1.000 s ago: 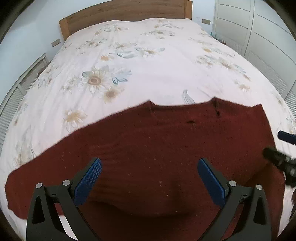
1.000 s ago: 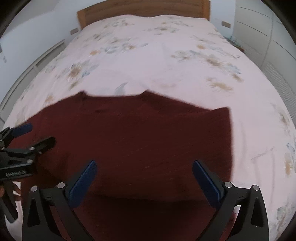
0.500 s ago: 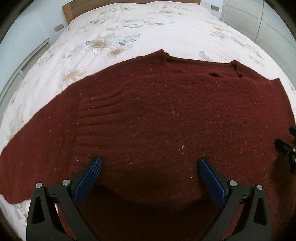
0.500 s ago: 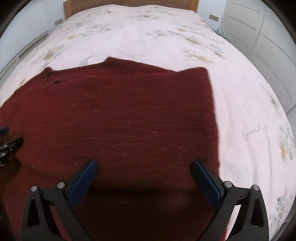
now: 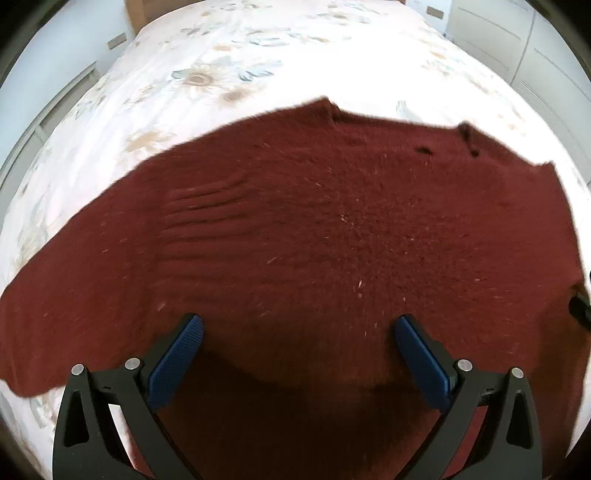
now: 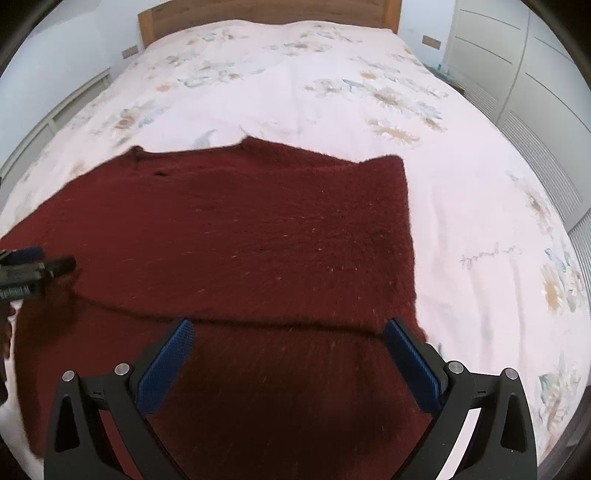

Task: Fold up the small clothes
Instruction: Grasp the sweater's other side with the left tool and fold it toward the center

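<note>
A dark red knitted sweater lies flat on the bed, neckline toward the headboard; it also shows in the right wrist view. A fold edge runs across it near the right fingertips. My left gripper is open and empty, hovering low over the sweater's near part. My right gripper is open and empty over the sweater's right side. The left gripper's tips show at the left edge of the right wrist view. One sleeve stretches to the left.
The bed has a pale floral cover and a wooden headboard. White wardrobe doors stand on the right. A wall with low panels is on the left.
Both grippers first moved forward and down over the sweater, then the right one drew back a little, so more bed shows. Both stayed open.
</note>
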A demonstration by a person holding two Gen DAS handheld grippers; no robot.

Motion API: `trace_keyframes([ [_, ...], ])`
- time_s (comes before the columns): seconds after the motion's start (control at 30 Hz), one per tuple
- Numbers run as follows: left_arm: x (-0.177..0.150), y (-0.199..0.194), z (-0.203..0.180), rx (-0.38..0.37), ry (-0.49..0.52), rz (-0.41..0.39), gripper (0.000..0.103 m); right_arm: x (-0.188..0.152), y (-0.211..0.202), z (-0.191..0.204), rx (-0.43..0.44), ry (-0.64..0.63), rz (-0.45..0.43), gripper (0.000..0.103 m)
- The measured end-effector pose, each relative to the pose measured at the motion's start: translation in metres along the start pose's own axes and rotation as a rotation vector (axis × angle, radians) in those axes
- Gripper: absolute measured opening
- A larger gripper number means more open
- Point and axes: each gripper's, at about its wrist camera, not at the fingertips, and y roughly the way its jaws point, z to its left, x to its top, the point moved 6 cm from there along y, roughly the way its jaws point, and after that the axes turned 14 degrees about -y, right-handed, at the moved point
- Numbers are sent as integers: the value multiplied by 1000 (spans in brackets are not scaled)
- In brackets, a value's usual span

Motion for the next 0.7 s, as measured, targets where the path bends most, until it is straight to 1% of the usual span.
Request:
trace_keyframes([
  [0.03, 2, -8, 6, -15, -21, -14, 102, -1, -7, 1, 5, 5, -7, 103],
  [0.13, 11, -40, 39, -61, -115, -63, 102, -6, -26, -2, 19, 28, -29, 103],
  [0.2, 17, -58, 72, -69, -184, -95, 102, -11, -37, -7, 9, 37, -42, 103],
  [0.23, 19, -67, 96, -62, -227, -107, 102, -12, -42, -6, 5, 41, -48, 103],
  [0.27, 21, -73, 114, -46, -261, -114, 102, -11, -47, -5, 0, 45, -52, 103],
  [0.3, 23, -81, 138, -9, -296, -127, 102, -13, -49, -5, -2, 49, -54, 103],
  [0.37, 22, -92, 172, 54, -340, -161, 102, -12, -53, -3, -1, 55, -58, 103],
  [0.4, 21, -97, 195, 88, -379, -183, 102, -13, -53, -4, 0, 59, -59, 103],
  [0.43, 19, -100, 213, 108, -416, -189, 102, -13, -53, -3, 0, 62, -59, 103],
  [0.5, 11, -101, 253, 139, -514, -174, 102, -14, -52, -2, -3, 68, -52, 103],
  [0.53, 4, -100, 278, 160, -573, -155, 102, -16, -52, -3, -6, 69, -49, 103],
  [0.57, -3, -96, 300, 198, -637, -132, 102, -17, -52, -3, -9, 70, -43, 103],
  [0.6, -10, -96, 316, 222, -678, -123, 102, -18, -52, -2, -9, 70, -38, 103],
  [0.7, -29, -88, 372, 274, -862, -107, 102, -25, -52, -4, -14, 71, -21, 103],
])
